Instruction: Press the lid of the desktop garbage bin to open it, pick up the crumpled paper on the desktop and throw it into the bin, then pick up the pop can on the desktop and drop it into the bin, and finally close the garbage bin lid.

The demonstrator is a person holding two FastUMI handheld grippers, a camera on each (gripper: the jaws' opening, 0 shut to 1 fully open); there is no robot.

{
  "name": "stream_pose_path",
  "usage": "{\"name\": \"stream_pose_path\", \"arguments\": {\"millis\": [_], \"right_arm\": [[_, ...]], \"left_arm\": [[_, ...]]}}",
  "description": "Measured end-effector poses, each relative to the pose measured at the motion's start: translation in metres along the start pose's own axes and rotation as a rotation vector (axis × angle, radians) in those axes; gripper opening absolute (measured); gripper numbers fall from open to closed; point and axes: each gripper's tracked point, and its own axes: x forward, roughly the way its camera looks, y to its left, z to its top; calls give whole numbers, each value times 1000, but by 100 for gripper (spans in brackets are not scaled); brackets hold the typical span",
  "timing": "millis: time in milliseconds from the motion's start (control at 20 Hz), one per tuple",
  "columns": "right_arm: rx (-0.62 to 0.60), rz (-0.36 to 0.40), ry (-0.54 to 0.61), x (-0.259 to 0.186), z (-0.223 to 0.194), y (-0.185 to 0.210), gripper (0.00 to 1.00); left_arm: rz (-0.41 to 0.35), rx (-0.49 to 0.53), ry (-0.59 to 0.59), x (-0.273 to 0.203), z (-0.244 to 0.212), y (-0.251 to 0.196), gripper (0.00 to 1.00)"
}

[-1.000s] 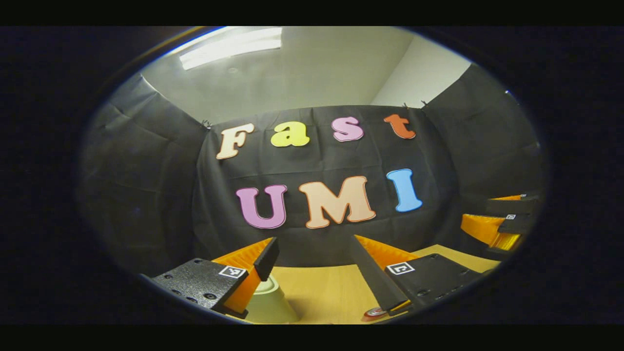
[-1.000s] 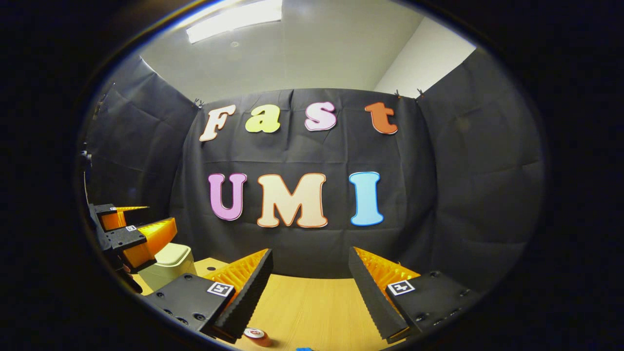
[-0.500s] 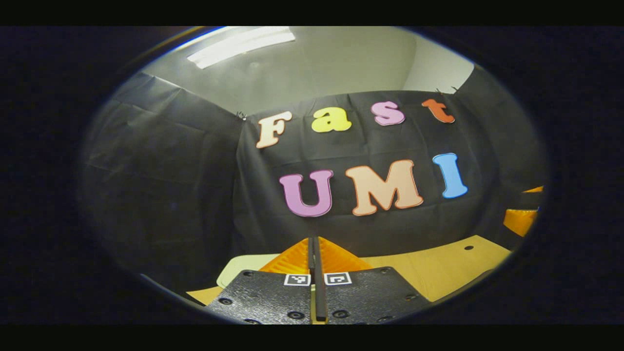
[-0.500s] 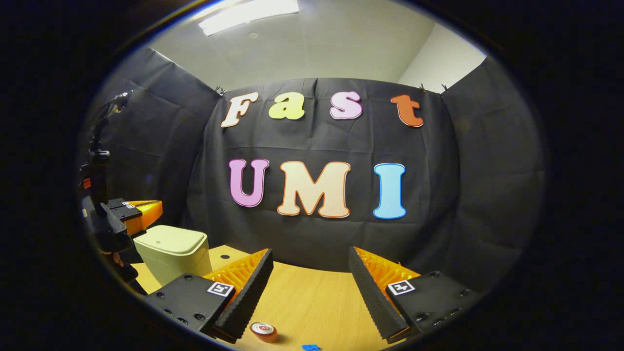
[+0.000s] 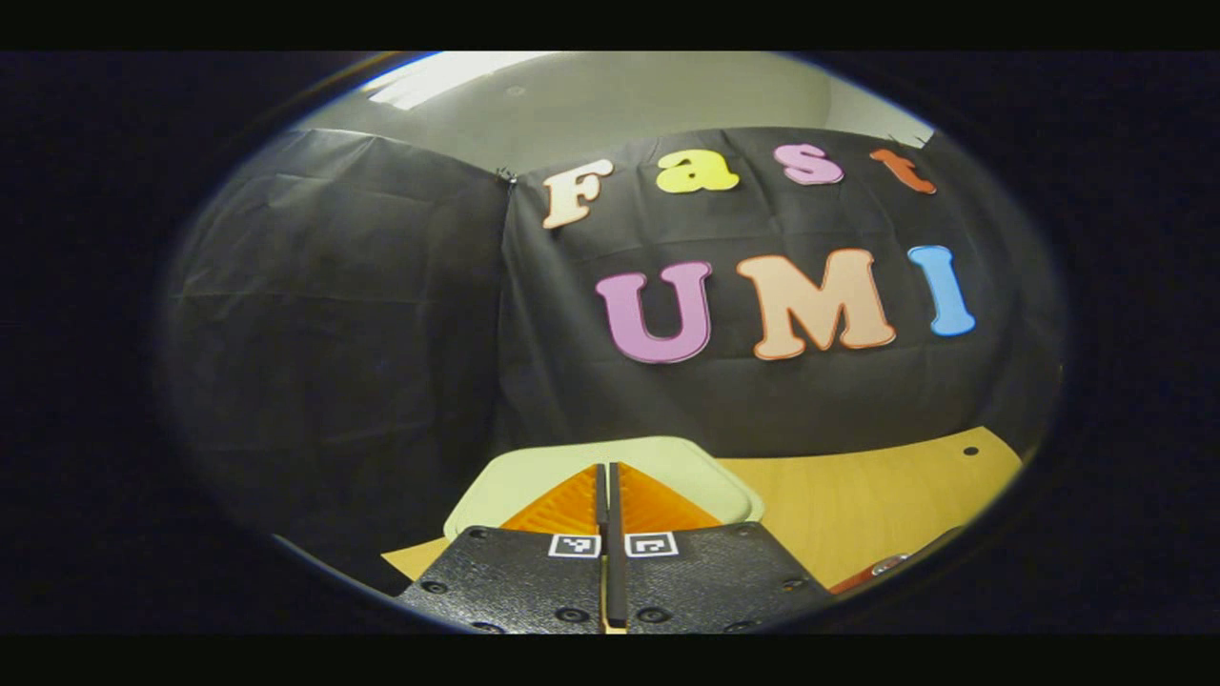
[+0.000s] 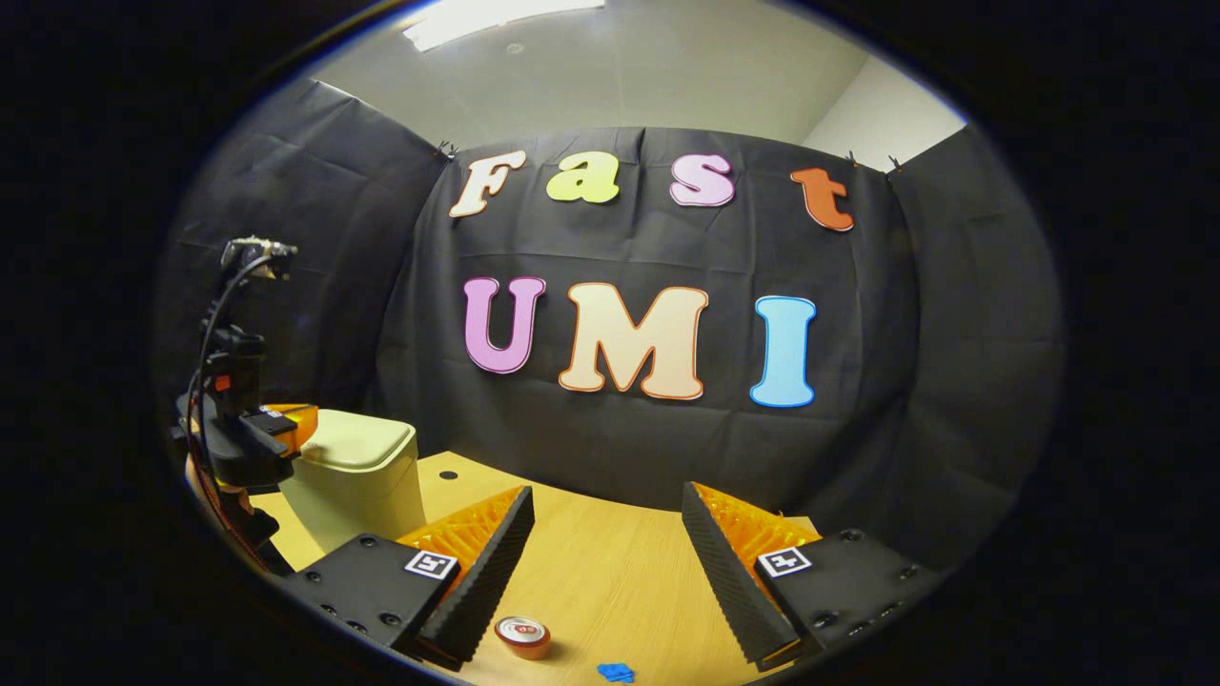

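Two tools are held over the bench (image 6: pixel 610 572), the largest thing here, on which every item of the task is carried. The garbage bin (image 6: pixel 355 481) is stood off to the left of the right tool (image 6: pixel 607 557), and its lid (image 5: pixel 686 467) is seen directly ahead of and beneath the left tool (image 5: pixel 607 481). The lid is judged to be down, so the pressing step appears to be in hand. The left tool is held with its fingers closed together, nothing between them (presumably so that one blunt tip is offered for pressing rather than two spread ones); whether the lid is already touched cannot be told. The right tool is kept wide apart and empty, probably readied for the pick-ups to follow. The pop can (image 6: pixel 523 636) is stood upright just below and between the right tool's fingers, nearer the left one. A small blue scrap (image 6: pixel 616 673) is seen beside it.
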Motion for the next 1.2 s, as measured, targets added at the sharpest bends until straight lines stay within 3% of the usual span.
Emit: {"name": "stream_pose_path", "arguments": {"millis": [100,150,250,350,450,650,800,1000,1100,1150,1200], "right_arm": [[-5,4,-2,0,0,3,98],[-10,3,-3,0,-1,2,98],[-16,-1,11,2,-6,2,98],[-13,13,33,2,-14,4,98],[14,33,50,0,-20,5,100],[82,10,110,7,-43,-12,100],[105,-17,149,14,-59,-28,98],[84,-17,198,19,-92,-38,98],[69,-13,241,21,-117,-39,98],[62,-5,270,22,-133,-38,98],[55,3,297,23,-147,-38,99]], "left_arm": [[18,-9,49,1,-17,2,0],[14,6,-11,2,-6,4,0],[22,13,11,-3,-20,5,0],[5,-85,-25,-10,-13,1,0],[-32,-120,-8,-10,-21,-2,0],[-55,-95,-87,-13,11,-1,0],[-71,-117,-221,-29,67,-1,0],[-118,-162,-258,-44,88,-7,3],[-154,-154,-275,-52,97,-17,10],[-190,-155,-277,-56,99,-26,22],[-223,-156,-275,-60,102,-34,45]]}}
